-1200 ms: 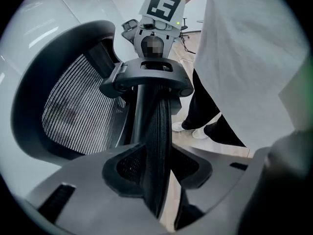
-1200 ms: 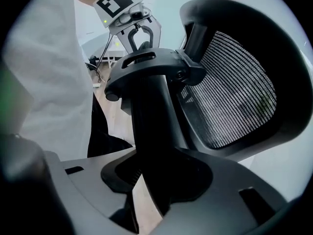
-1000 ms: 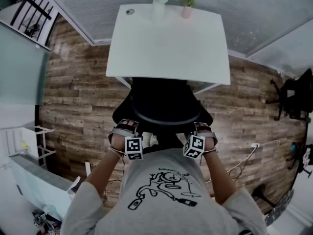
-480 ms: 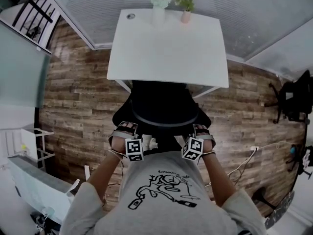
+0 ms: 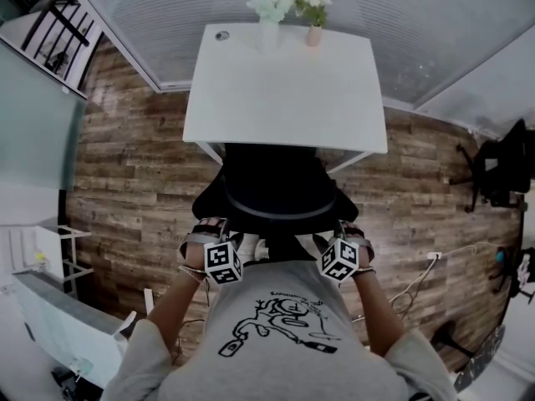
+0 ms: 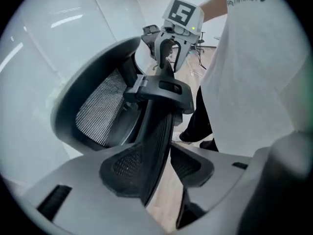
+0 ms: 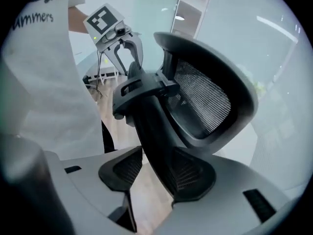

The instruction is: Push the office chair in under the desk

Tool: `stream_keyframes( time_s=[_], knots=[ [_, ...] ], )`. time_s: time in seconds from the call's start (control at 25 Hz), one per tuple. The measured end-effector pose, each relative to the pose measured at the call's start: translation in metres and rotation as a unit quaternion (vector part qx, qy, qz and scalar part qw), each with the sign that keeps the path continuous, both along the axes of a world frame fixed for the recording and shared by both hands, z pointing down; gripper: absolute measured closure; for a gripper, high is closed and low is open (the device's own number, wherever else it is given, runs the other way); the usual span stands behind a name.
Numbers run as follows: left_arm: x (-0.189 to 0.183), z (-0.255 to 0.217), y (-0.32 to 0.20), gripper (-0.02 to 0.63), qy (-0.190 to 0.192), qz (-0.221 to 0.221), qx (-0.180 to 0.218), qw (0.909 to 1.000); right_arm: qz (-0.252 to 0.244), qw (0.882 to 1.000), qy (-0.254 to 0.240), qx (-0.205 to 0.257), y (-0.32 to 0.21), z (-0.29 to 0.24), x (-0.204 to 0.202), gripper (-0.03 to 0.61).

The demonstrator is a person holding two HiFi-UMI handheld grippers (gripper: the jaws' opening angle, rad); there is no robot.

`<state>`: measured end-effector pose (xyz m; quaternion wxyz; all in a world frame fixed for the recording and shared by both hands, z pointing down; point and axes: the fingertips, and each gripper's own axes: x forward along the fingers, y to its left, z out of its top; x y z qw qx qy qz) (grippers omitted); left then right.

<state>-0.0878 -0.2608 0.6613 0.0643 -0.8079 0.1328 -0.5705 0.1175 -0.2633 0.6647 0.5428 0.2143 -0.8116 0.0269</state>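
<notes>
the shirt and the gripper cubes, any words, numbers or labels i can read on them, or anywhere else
"ummers": on the person's white shirt, in both gripper views; its start is cut off.
Small print above the drawing on the shirt, head view: too small to read.
Marker cubes: black and white square patterns only, no letters or numbers.
Office chair and desk: no text visible.

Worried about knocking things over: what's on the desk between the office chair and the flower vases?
Nothing: in the head view the desk is bare from the office chair to the white vase and the pink vase at its far edge.
</notes>
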Motion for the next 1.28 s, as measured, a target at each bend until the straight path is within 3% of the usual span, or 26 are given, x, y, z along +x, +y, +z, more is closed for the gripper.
stream_keyframes(
  time_s=[0.16,0.32,0.48,0.64,0.88,1.0,1.28],
  knots=[
    [0.005,-0.035,-0.008,0.463,0.083,-0.061,-0.009,0.9947,0.054,0.995,-0.079,0.002,-0.008,-0.038,-0.007,0.413],
    [0.018,-0.088,-0.023,0.488,0.203,-0.123,-0.012,0.9714,0.107,0.979,-0.173,0.012,-0.021,-0.086,-0.019,0.436],
    [0.031,-0.147,-0.032,0.516,0.315,-0.164,-0.007,0.9348,0.139,0.954,-0.266,0.025,-0.034,-0.142,-0.036,0.459],
    [0.04,-0.21,-0.04,0.54,0.418,-0.194,-0.005,0.8876,0.151,0.922,-0.355,0.029,-0.037,-0.2,-0.056,0.485],
    [0.054,-0.278,-0.033,0.593,0.518,-0.193,-0.026,0.8327,0.147,0.882,-0.445,0.047,-0.034,-0.273,-0.09,0.512],
    [0.06,-0.292,-0.029,0.6,0.541,-0.194,-0.023,0.8182,0.14,0.868,-0.472,0.058,-0.03,-0.295,-0.105,0.522],
    [0.064,-0.302,-0.026,0.6,0.558,-0.191,-0.025,0.8071,0.135,0.861,-0.485,0.066,-0.025,-0.305,-0.124,0.538]
  ],
)
